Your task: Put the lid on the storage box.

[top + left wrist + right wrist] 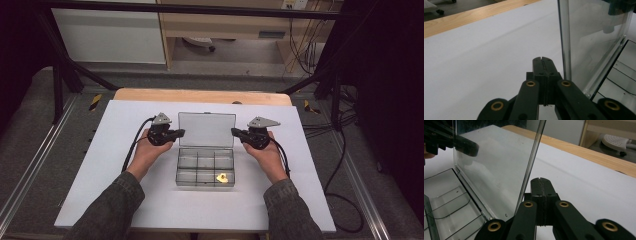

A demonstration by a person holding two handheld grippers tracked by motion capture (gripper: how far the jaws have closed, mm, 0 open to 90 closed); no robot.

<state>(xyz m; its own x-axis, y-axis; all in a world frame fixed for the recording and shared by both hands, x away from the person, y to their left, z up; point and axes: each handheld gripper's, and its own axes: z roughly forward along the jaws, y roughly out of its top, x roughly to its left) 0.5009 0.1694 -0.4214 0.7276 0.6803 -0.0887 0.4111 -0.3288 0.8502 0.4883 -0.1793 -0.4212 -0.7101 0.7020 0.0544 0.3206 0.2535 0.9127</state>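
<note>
High view shows the clear plastic organizer box (205,170) on the tabletop (125,165) between my two sets of fingers, its lid (206,129) standing upright. My left fingers (181,132) are clenched on nothing, just beside the lid's left edge; my right fingers (235,131) are likewise clenched and empty at its right edge. I judge the box light, stiff and slippery, its thin hinge fragile. I would pinch the lid's side edges, or push its upper rim.
</note>
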